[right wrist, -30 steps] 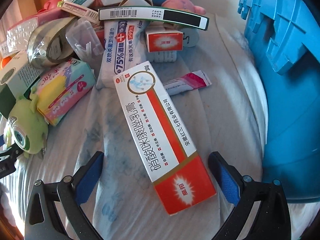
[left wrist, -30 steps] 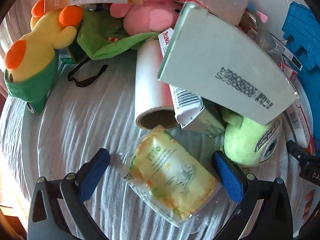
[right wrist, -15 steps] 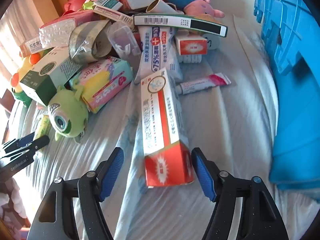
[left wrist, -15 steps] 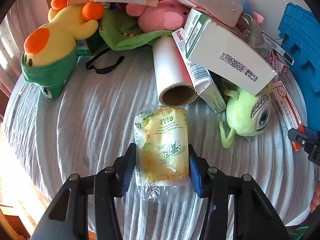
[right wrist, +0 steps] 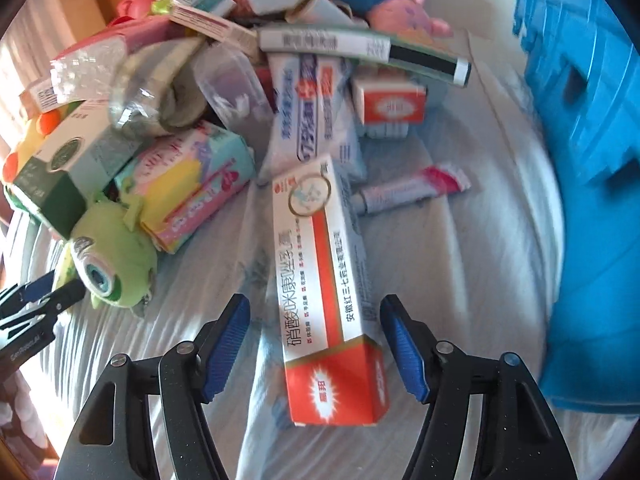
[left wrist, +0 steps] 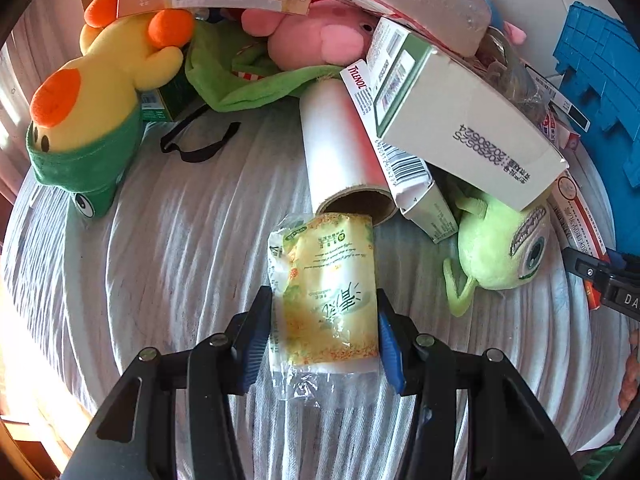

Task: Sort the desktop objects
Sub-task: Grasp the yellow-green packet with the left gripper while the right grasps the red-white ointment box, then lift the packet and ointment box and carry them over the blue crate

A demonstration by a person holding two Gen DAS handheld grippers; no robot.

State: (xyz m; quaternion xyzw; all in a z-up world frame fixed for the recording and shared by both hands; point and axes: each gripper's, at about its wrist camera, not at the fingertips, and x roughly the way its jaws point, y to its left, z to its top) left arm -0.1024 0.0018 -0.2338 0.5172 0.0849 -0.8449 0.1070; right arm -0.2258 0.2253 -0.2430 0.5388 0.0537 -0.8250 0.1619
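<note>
Both hand-held grippers closed in, wrinkled grey cloth (left wrist: 168,264), blue crate (right wrist: 592,160)

yellow packet (left wrist: 326,292), red-white box (right wrist: 320,280), striped cloth (left wrist: 180,248)

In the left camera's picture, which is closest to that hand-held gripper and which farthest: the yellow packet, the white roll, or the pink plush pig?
1. Yellow packet: between the fingers of the left hand-held gripper.
2. White roll: just beyond the packet, its open end towards the gripper.
3. Pink plush pig: farthest, in the pile at the back.
</note>
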